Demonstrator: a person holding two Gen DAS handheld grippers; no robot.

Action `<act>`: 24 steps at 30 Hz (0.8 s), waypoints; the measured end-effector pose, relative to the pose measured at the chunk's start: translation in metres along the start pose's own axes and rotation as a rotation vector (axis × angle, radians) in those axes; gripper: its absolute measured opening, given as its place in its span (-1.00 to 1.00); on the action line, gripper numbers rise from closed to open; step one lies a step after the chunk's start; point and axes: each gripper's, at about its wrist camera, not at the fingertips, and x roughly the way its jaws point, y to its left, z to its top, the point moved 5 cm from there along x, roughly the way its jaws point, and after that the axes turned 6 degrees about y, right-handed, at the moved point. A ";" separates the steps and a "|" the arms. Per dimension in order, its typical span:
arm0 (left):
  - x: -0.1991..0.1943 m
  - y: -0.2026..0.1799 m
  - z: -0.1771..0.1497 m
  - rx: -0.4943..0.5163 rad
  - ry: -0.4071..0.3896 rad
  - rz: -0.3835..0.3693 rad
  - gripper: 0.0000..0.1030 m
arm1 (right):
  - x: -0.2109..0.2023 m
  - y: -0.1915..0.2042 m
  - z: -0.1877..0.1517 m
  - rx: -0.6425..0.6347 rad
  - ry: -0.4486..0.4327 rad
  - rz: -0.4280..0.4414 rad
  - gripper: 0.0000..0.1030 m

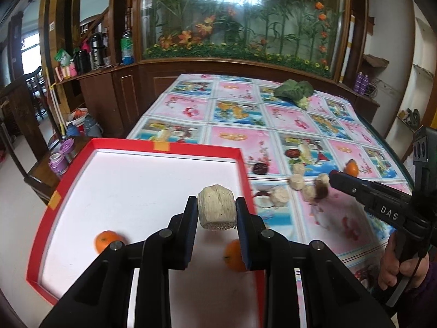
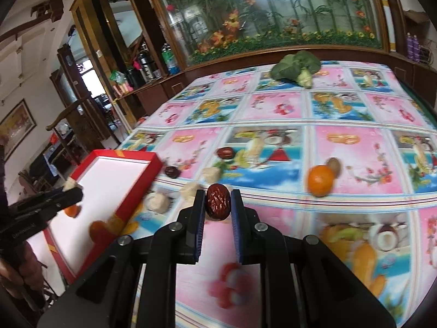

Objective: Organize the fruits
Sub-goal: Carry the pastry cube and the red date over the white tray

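Left tongs (image 1: 217, 213) pinch a light, fibrous sugarcane chunk (image 1: 215, 209) across its sides; right tongs (image 2: 217, 205) clamp a wrinkled, soft red date (image 2: 217, 204) between them.

We're in a home dining room: a table (image 2: 341, 104) under a fruit-print cloth, dark wood cabinets (image 1: 114, 93) carrying thermos flasks (image 1: 96, 49) and bottles, and a big glass case of artificial flowers (image 1: 240, 16) behind it.
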 end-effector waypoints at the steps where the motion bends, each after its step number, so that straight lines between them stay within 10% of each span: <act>1: -0.001 0.004 0.000 -0.006 -0.001 0.005 -0.48 | 0.004 0.008 0.001 -0.011 0.005 0.012 -0.60; 24: -0.009 0.104 -0.031 -0.108 0.030 0.193 -0.48 | 0.085 0.179 -0.010 -0.263 0.210 0.211 -0.60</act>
